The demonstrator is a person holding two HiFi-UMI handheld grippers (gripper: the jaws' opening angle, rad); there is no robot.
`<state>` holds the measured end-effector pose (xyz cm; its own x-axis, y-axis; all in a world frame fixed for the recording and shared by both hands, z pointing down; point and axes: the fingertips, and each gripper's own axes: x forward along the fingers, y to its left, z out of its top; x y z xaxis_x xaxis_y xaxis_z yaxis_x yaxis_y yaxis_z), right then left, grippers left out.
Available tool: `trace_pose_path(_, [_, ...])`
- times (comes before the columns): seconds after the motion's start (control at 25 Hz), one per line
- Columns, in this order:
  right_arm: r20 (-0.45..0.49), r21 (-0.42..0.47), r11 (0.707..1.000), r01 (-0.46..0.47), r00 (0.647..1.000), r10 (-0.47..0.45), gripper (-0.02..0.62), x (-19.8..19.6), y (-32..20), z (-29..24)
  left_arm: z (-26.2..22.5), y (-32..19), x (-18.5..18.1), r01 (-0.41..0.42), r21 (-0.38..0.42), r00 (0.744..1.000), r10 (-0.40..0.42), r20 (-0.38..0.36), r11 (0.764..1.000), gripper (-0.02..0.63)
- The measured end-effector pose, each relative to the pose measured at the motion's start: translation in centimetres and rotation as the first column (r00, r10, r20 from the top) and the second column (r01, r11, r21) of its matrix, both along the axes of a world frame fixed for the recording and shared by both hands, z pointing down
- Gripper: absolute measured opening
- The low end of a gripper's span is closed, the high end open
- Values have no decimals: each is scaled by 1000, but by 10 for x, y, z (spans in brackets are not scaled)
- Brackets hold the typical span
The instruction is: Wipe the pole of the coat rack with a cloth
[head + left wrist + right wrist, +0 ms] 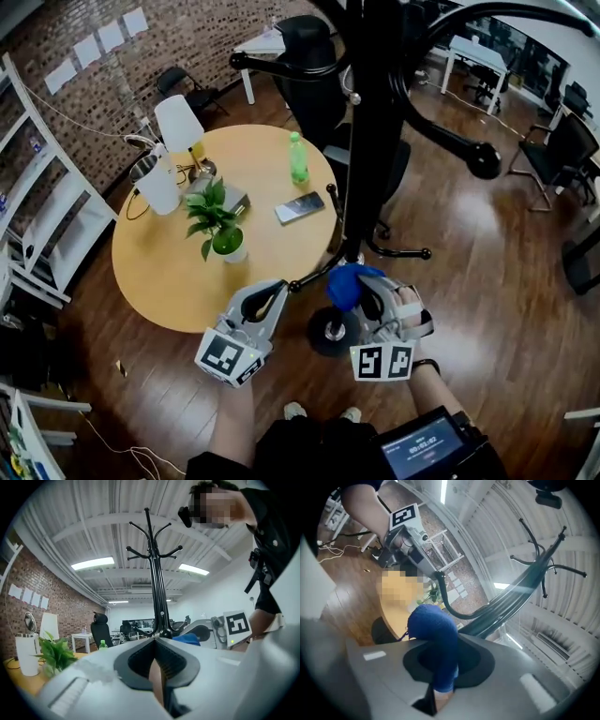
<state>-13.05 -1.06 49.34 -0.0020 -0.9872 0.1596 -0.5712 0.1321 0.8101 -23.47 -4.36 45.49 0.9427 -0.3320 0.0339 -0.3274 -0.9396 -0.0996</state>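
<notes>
Right gripper (367, 292) jaws clamped on blue cloth (342, 284), low against the coat rack pole (372, 141), just above its base (322, 342). Left gripper (279, 291) jaws closed, empty, beside it.

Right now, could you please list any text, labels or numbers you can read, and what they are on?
No text can be read.
Screen: digits, too blurred.
Wall papers: too small.
Bottle label: too small.
Left cube, right cube: square markers, no words.
</notes>
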Motion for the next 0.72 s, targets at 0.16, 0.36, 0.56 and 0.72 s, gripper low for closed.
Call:
trace_pose_path(0.16, [-54, 161, 987, -7, 998, 16, 44, -5, -12, 23, 43, -14, -1, 12, 26, 999, -10, -45, 1000, 3])
trace_pose_path(0.36, [-140, 251, 968, 4, 990, 32, 44, -20, -33, 81, 91, -18, 11, -30, 81, 987, 42, -157, 996, 3])
trace_pose_path(0.56, [-85, 286, 958, -4, 996, 30, 44, -23, -38, 167, 159, -3, 16, -56, 159, 971, 91, -220, 986, 3])
trace_pose_path(0.72, [-94, 187, 982, -6, 995, 24, 44, -25, -36, 293, 243, 12, 21, -87, 189, 967, 129, -222, 978, 3])
